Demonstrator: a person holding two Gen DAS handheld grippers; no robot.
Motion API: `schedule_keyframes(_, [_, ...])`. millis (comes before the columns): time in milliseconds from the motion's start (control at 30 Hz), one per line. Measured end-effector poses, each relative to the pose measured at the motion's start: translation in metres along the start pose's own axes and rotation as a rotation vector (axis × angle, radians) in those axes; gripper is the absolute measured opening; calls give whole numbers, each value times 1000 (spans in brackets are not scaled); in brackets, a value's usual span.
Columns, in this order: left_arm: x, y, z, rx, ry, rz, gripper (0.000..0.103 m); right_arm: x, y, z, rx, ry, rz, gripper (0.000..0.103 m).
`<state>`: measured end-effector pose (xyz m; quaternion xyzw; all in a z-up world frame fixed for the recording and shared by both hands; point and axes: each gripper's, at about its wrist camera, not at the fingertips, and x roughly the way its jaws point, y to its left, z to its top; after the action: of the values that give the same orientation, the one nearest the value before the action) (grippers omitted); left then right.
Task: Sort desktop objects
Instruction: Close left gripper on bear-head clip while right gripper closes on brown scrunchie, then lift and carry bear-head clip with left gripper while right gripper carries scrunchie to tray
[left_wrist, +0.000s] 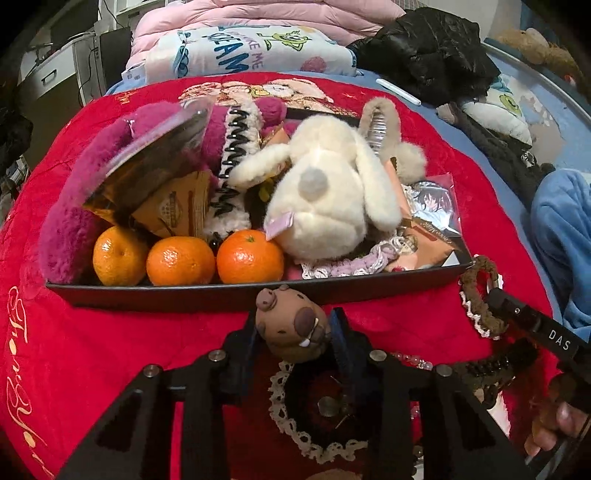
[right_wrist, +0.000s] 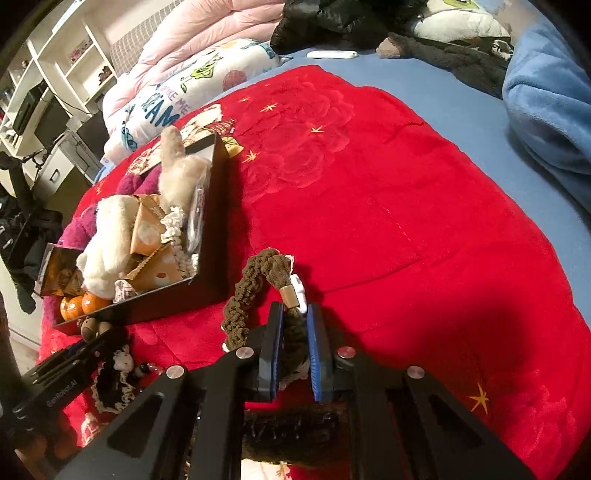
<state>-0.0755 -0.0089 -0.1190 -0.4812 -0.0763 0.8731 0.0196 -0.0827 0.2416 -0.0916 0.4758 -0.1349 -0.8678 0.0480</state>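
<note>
A small brown animal figure (left_wrist: 291, 325) sits between the fingers of my left gripper (left_wrist: 295, 332), and both pads touch its sides, just in front of the black tray (left_wrist: 184, 295). The tray holds three oranges (left_wrist: 181, 260), a white plush (left_wrist: 325, 192), a magenta plush (left_wrist: 66, 206) and packets. A black lace-edged scrunchie (left_wrist: 314, 398) lies under the left gripper. My right gripper (right_wrist: 294, 332) is shut on a brown crocheted scrunchie (right_wrist: 255, 284), to the right of the tray (right_wrist: 218, 229). From the right wrist the figure (right_wrist: 90, 326) shows at the tray's near corner.
Everything rests on a red blanket (right_wrist: 369, 184) over a blue sheet (right_wrist: 461, 92). A black jacket (left_wrist: 424, 48), a pink quilt (left_wrist: 258, 22) and a white pen-like item (left_wrist: 399, 92) lie behind. A hand (left_wrist: 554, 424) holds the right gripper's body (left_wrist: 535, 325) at the lower right.
</note>
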Motion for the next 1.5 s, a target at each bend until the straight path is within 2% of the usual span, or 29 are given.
schedule_keyframes(267, [-16, -12, 12, 30, -56, 23, 37, -8, 8, 1, -10, -23, 29, 13])
schedule_keyframes(533, [-32, -3, 15, -11, -83, 9, 37, -18, 13, 2, -25, -51, 58, 13])
schedule_keyframes(767, [-63, -11, 20, 25, -181, 24, 37, -50, 27, 10, -69, -175, 120, 13])
schedule_keyframes(900, [-74, -12, 22, 33, -210, 28, 37, -72, 38, 12, -107, -257, 171, 13])
schedule_keyframes(1067, [-83, -13, 23, 43, -236, 39, 37, -93, 51, 12, -133, -318, 233, 13])
schedule_keyframes(1500, [-85, -12, 25, 57, -241, 56, 37, -93, 62, 7, -138, -311, 276, 13])
